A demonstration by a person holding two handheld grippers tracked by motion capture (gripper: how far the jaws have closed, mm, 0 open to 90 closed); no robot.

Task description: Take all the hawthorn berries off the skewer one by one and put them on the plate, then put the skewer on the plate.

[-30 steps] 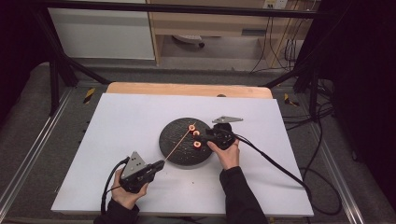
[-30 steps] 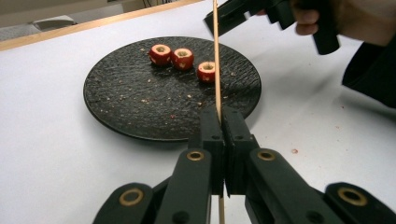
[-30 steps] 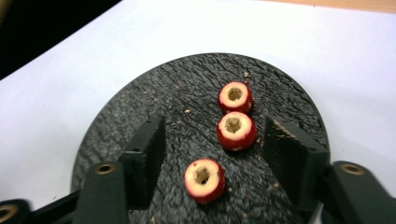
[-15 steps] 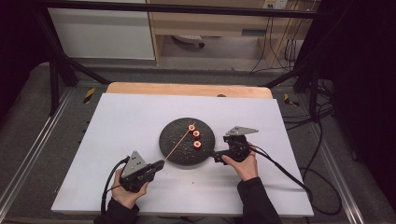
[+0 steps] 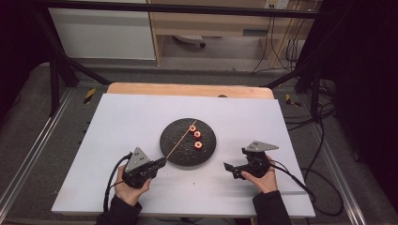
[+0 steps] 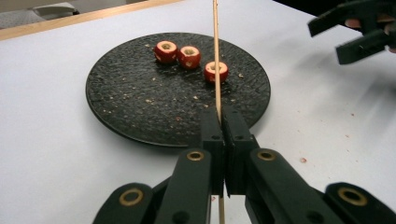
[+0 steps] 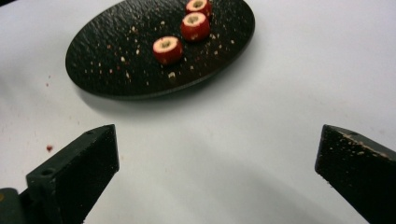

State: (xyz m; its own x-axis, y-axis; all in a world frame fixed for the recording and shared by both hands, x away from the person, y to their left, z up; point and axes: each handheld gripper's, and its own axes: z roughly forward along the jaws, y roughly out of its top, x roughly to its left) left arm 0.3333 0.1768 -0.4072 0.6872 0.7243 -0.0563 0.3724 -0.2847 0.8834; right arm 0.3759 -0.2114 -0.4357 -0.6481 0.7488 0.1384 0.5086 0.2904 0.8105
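Note:
A round black plate (image 5: 180, 152) lies mid-table with three red ring-shaped pieces (image 5: 196, 136) on it. My left gripper (image 5: 161, 162) sits at the plate's near-left edge, shut on a thin wooden skewer (image 5: 180, 139) that slants up over the plate. In the left gripper view the jaws pinch the skewer (image 6: 215, 46), and its shaft crosses in front of the nearest red piece (image 6: 210, 70). My right gripper (image 5: 230, 169) rests on the table right of the plate, open with nothing between its fingers. Its view shows the plate (image 7: 116, 65) and the red pieces (image 7: 167, 49) ahead of the wide gap (image 7: 218, 140).
White table surface (image 5: 122, 122) surrounds the plate, with a wooden strip (image 5: 187, 90) along the far edge. Crumbs dot the plate and red specks (image 7: 49, 148) mark the table. Cables (image 5: 300, 180) trail from the right gripper towards the right edge.
My right gripper has pulled back from the red pieces on the plate to the table right of it, nearer the person. The left gripper and skewer have stayed put.

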